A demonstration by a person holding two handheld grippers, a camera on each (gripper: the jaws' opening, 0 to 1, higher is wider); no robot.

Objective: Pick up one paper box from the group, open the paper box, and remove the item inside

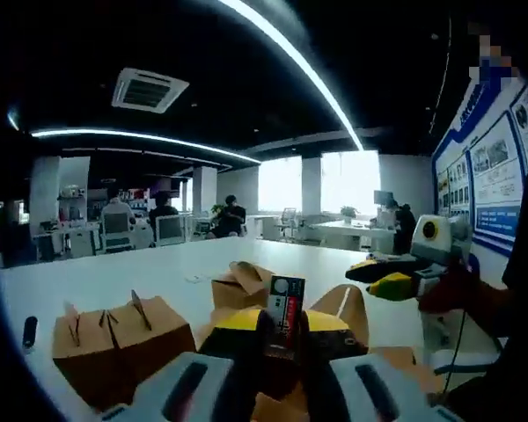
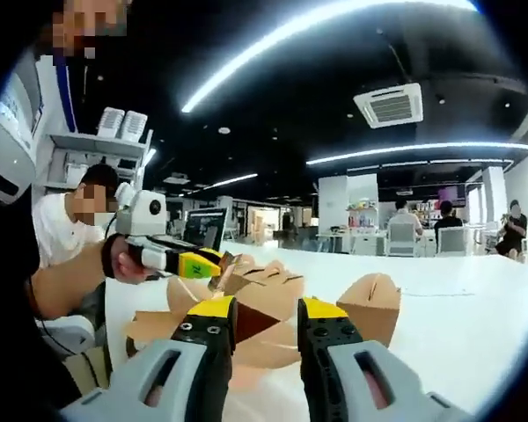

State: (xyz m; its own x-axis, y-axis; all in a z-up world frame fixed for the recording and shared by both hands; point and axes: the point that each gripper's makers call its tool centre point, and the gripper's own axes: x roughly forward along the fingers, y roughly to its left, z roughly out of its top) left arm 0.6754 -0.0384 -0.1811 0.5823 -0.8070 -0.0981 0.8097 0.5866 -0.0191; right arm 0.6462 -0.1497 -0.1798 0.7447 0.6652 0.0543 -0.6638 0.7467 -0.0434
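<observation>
Gripping a small upright card-like item (image 1: 286, 316) between their tips, the left tongs (image 1: 282, 338) are closed on it, holding it just above an opened paper box (image 1: 348, 308) whose flaps spread to either side. That placement suggests the item has come out of this box and is held up clear of the flaps, though I judge that rather than see it. Beyond the left tongs sit more brown boxes — a closed pair (image 1: 119, 338) to their left on the white desk (image 1: 141, 272), and one with loose flaps (image 1: 239, 286) further ahead.

The right tongs (image 2: 264, 338) stand apart with a clear gap between the yellow-tipped jaws, holding nothing; the opened box (image 2: 273, 308) lies just ahead of them, its flaps fanned out. I judge they hover there to steady the box if needed. From the left of that view the other tongs (image 2: 194, 262) reach in over the box — their tips near a raised flap. Removal looks nearly complete.
</observation>
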